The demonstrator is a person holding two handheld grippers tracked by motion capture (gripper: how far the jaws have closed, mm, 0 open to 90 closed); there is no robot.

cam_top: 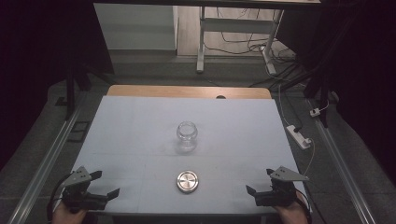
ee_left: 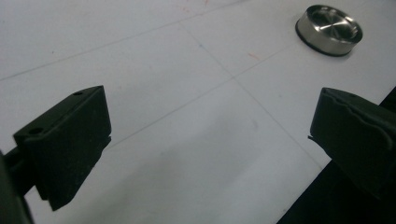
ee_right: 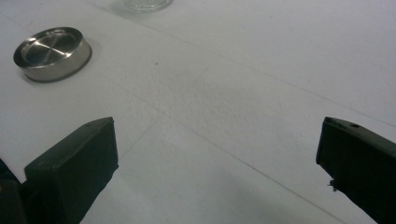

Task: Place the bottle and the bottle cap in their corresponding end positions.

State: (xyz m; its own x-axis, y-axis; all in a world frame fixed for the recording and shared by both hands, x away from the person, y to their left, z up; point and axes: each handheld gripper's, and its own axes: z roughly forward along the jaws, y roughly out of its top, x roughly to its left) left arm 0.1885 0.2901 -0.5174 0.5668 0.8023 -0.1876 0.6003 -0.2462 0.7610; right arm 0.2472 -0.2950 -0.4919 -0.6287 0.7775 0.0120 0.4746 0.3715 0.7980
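A clear glass jar (cam_top: 187,136) stands upright and lidless at the middle of the white table (cam_top: 140,130); its base shows as the jar (ee_right: 142,4) at the top of the right gripper view. A round metal lid (cam_top: 187,181) lies flat nearer the front edge, seen as the lid (ee_left: 329,30) at upper right of the left gripper view and as the lid (ee_right: 52,53) at upper left of the right one. My left gripper (cam_top: 104,185) rests open at the front left corner. My right gripper (cam_top: 259,181) rests open at the front right. Both hold nothing.
A wooden strip (cam_top: 187,91) runs along the table's far edge. Beyond it stand a desk frame (cam_top: 201,42) and loose cables on the floor. A white power strip (cam_top: 299,136) lies off the right side. Metal rails (cam_top: 42,172) flank the table.
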